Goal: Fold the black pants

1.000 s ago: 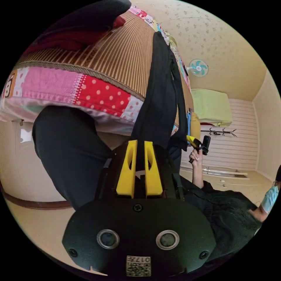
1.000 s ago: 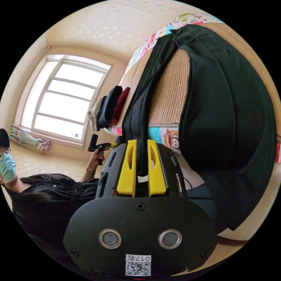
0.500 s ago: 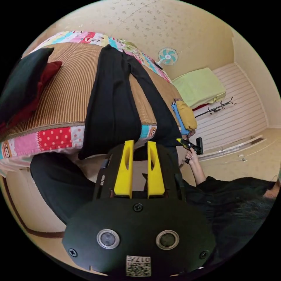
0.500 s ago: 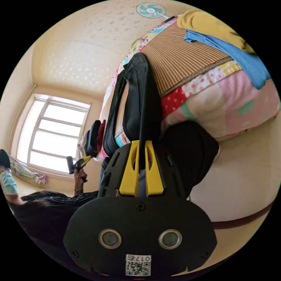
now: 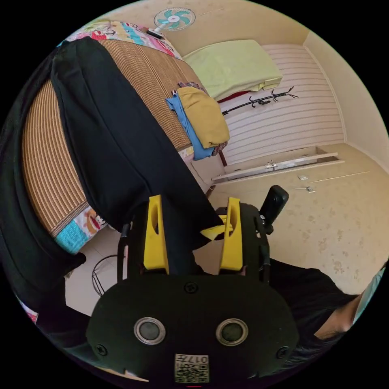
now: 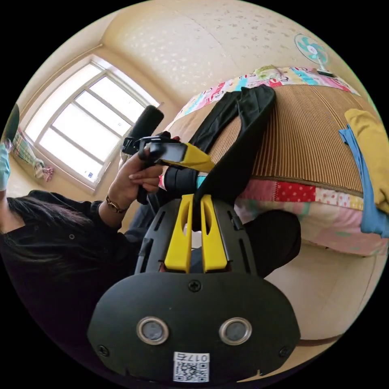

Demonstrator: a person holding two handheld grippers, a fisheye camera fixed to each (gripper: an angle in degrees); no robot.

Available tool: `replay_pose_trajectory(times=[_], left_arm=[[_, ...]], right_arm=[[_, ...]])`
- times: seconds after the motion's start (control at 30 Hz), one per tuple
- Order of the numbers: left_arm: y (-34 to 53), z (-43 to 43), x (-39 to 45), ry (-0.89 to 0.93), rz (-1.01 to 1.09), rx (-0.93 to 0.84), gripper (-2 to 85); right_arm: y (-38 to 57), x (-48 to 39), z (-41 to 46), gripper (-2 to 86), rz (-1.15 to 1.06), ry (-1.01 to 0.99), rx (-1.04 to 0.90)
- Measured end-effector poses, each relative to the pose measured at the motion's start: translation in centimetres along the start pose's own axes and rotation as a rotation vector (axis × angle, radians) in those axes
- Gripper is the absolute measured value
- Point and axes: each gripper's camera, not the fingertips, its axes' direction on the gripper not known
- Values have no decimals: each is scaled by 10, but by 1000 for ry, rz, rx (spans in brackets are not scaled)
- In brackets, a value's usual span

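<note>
Left tool (image 5: 193,202): jaws stand wide apart in the left gripper view, with black fabric lying between them but not pressed by both; the tool grips nothing. In the right gripper view the same left tool (image 6: 190,156) appears held in a hand (image 6: 135,178), its yellow jaw tips just beside the fabric edge. Right tool (image 6: 195,202): jaws closed almost together on a narrow fold of the black pants (image 6: 239,133), with the fabric running up from the jaw gap. In the left gripper view a yellow jaw tip and black handle of the right tool (image 5: 219,231) show close beside the left tool's jaws. The black pants (image 5: 109,133) lie lengthwise across the bed (image 5: 44,162), on a brown striped mat (image 6: 308,133), one end hanging over the bed's near edge toward the tools. A patchwork quilt (image 6: 324,198) covers the bed side below the mat. A yellow garment (image 5: 204,115) lies on a blue garment (image 5: 184,121) at the bed edge, well apart from the pants. A fan (image 5: 174,18) stands beyond the bed.
</note>
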Motion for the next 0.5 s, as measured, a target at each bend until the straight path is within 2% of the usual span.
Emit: replay_pose_trajectory(times=[0.13,0.17,0.23,0.37,0.43,0.5], left_arm=[[16,3,-31,-18,-80,73,51],[19,1,-35,-11,-91,92,49],[33,-10,-51,69,-109,155,41],[48,-29,-55,107,-80,207,37],[58,-35,-52,109,-66,235,36],[65,-38,-50,111,-60,278,36]], right_arm=[[-11,-11,19,35,-233,57,-175],[-14,3,15,39,-302,67,-213],[-35,40,-2,47,-293,58,-223],[-157,154,-23,91,-60,-7,-139],[-221,206,-3,149,81,-3,-103],[-301,272,54,175,261,-88,-127]])
